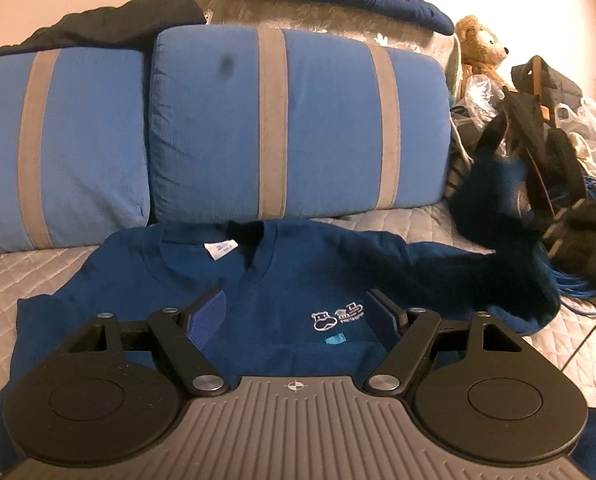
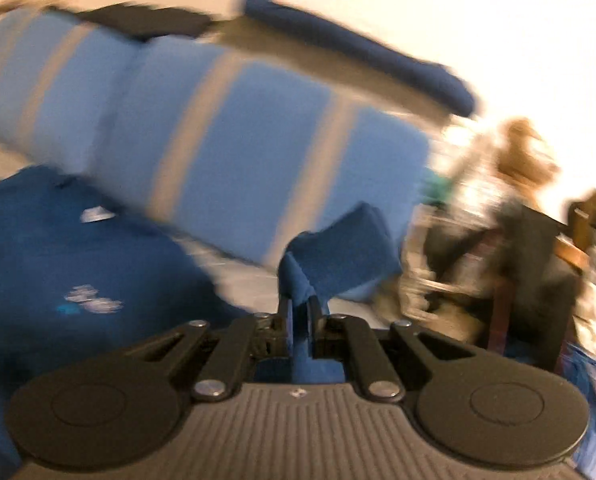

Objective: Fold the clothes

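Navy T-shirt (image 1: 266, 304) spread chest-up on the quilted bed (image 1: 26, 276), lower centre of frame, below two striped pillows (image 1: 298, 120). Left tool (image 1: 298, 312): jaws wide apart above the shirt, gripping nothing. Right tool (image 2: 301, 312): clamped on a lifted sleeve (image 2: 338, 256).

We see warm, dim light with glare at the upper right wall; the right wrist view smears with motion blur, fisheye-bent edges.

Dark blue T-shirt (image 1: 258, 320) lies front-up on the quilted bed; one sleeve (image 2: 338, 248) lifted.
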Action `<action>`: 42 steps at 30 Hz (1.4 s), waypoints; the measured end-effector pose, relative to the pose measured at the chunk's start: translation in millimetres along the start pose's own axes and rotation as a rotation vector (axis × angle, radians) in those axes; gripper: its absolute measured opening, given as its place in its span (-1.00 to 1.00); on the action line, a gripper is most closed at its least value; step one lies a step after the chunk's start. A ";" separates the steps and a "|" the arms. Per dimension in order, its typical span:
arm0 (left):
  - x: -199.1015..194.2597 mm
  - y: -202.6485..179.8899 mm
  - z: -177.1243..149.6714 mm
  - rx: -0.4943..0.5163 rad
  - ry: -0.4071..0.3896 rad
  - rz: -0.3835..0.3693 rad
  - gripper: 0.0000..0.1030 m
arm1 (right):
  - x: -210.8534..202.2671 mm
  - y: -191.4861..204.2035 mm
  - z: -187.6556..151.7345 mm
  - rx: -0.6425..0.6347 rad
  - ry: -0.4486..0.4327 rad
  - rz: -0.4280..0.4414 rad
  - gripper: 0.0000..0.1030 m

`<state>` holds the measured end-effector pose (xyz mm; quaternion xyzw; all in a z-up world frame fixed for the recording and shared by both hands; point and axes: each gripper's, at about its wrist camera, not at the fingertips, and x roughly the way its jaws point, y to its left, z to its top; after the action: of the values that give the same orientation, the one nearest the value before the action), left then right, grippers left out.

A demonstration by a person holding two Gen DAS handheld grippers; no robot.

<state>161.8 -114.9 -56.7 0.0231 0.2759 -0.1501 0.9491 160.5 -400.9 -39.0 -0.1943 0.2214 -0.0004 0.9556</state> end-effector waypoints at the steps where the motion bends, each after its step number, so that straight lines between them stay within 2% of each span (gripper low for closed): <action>1: 0.9 0.5 -0.7 -0.001 0.005 0.000 0.48 | 5.3 18.5 -1.2 -0.043 0.012 0.050 -0.88; 5: 2.6 1.5 -1.5 -0.005 0.016 -0.019 0.47 | 18.7 74.2 -14.8 -0.241 0.059 0.203 -0.88; 8: 3.2 2.3 -0.1 -0.018 0.015 -0.042 0.47 | 19.2 92.4 -22.7 -0.326 0.069 0.248 -0.88; 11: 3.7 3.2 -0.1 -0.030 0.019 -0.053 0.48 | 18.5 92.1 -21.6 -0.335 0.071 0.252 -0.85; 12: 4.1 3.5 -0.3 -0.033 0.022 -0.054 0.48 | 18.1 93.0 -21.7 -0.350 0.070 0.251 -0.77; 13: 4.5 4.1 -0.4 -0.039 0.024 -0.055 0.48 | 17.8 94.0 -21.7 -0.363 0.067 0.251 -0.53; 15: 5.1 5.6 -0.4 -0.052 0.029 -0.059 0.47 | 16.3 96.3 -22.2 -0.376 0.065 0.248 -0.37; 19: 6.0 9.5 -0.7 -0.084 0.033 -0.073 0.47 | 18.2 98.2 -22.9 -0.409 0.069 0.238 -0.19; 22: 7.0 13.3 -0.9 -0.120 0.037 -0.092 0.47 | 18.8 100.7 -23.5 -0.430 0.071 0.224 -0.15; 27: 8.0 21.4 -1.4 -0.200 0.043 -0.141 0.48 | 19.6 106.5 -24.1 -0.501 0.071 0.227 -0.27; 30: 9.5 25.8 -1.6 -0.246 0.051 -0.184 0.47 | 19.2 108.5 -22.5 -0.525 0.070 0.241 -0.77; 35: 15.0 31.5 -2.7 -0.327 0.089 -0.264 0.47 | 13.2 103.2 -18.1 -0.512 0.054 0.257 -0.84; 38: 17.6 34.6 -0.9 -0.373 0.117 -0.295 0.47 | 5.7 91.9 -12.9 -0.446 0.028 0.280 -0.86; 42: 23.9 42.7 6.0 -0.517 0.185 -0.366 0.47 | -2.1 71.0 -3.8 -0.316 0.000 0.321 -0.86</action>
<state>196.8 -81.4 -66.0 -0.2550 0.3893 -0.2402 0.8519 150.9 -336.5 -67.6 -0.3038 0.2470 0.1863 0.9011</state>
